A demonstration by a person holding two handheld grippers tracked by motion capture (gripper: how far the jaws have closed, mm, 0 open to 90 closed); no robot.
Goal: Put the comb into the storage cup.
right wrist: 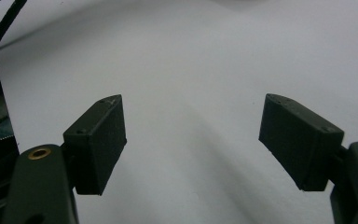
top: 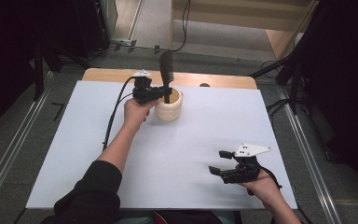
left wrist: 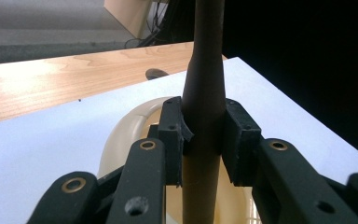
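The dark utensil (top: 167, 70) stood upright in the cream holder (top: 169, 108), its broad, rounded end pointing up and its thin handle going down into the holder's open top. The holder, a round pot with ribbed sides, sat on the far part of the white sheet (top: 168, 158), a little left of the middle and close to the sheet's far edge. The left gripper (top: 164, 92) was clamped on the handle just above the holder's rim. In the left gripper view, the handle (left wrist: 204, 93) rose straight up between the two pads (left wrist: 171, 135), which pressed against it on either side, and the holder's pale rim (left wrist: 121, 135) curved below them. The left hand (top: 137, 111) held the gripper from the side nearest the person, touching or just beside the holder's wall, with a black cable (top: 114, 114) trailing back along the forearm.

The right gripper (top: 218, 162) was well apart from all this, near the front right part of the sheet, held in the right hand (top: 261, 183). Its jaws stood wide with nothing between them; in the right gripper view, the two pads (right wrist: 98, 140) had bare white sheet beyond them.

The sheet covered most of a wooden table (top: 214, 80), which showed as a strip along the far edge, where a small dark object (top: 204, 85) lay.
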